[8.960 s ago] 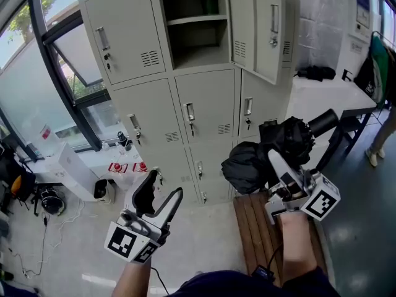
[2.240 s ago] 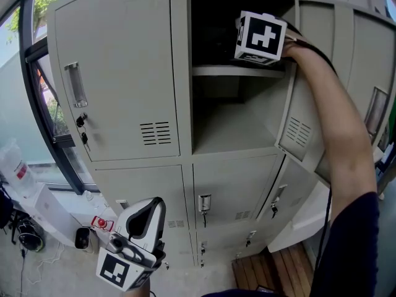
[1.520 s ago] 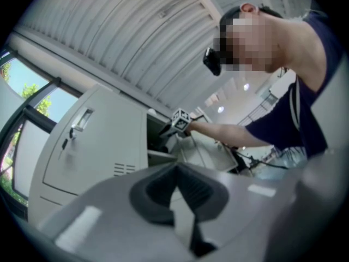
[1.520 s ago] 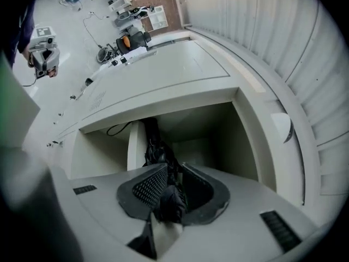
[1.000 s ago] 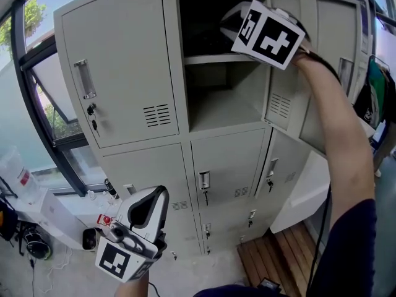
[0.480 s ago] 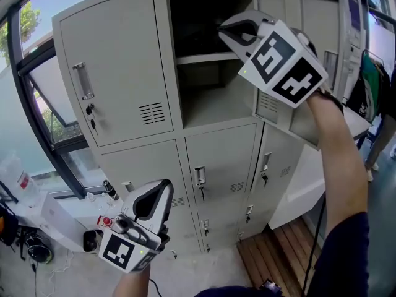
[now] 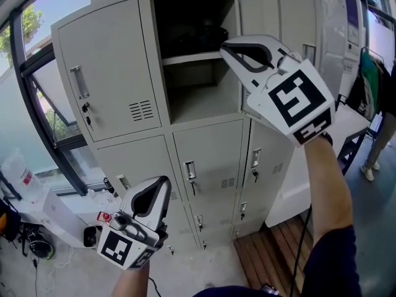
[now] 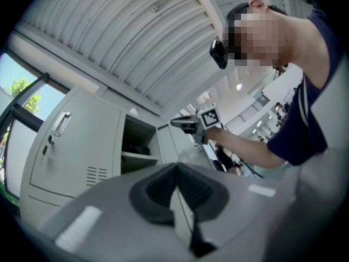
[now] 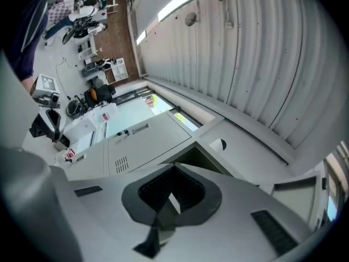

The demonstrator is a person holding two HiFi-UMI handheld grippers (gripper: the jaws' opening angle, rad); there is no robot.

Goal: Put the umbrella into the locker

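The black umbrella point(image 7: 197, 37) lies folded on the upper shelf of the open locker point(image 7: 197, 98), dark and half in shadow. In the left gripper view the umbrella point(image 8: 143, 146) is a small dark shape on that shelf. My right gripper point(image 7: 226, 47) hangs just outside the compartment, in front of its right side, shut and empty; its jaws point(image 9: 175, 169) meet with nothing between them. My left gripper point(image 7: 159, 185) stays low at the left, before the lower locker doors, also shut and empty in its own view point(image 8: 175, 167). The locker door point(image 7: 267, 17) stands open to the right.
Closed locker doors point(image 7: 105, 73) flank and underlie the open one. A wooden bench point(image 7: 272, 255) sits on the floor at lower right, a white table point(image 7: 346, 119) beyond it. A window point(image 7: 37, 104) and white boxes point(image 7: 37, 197) fill the left.
My right gripper has drawn back out of the locker, toward me and downward, rolling as it came. The umbrella stays on the shelf. The left gripper shifted only slightly.
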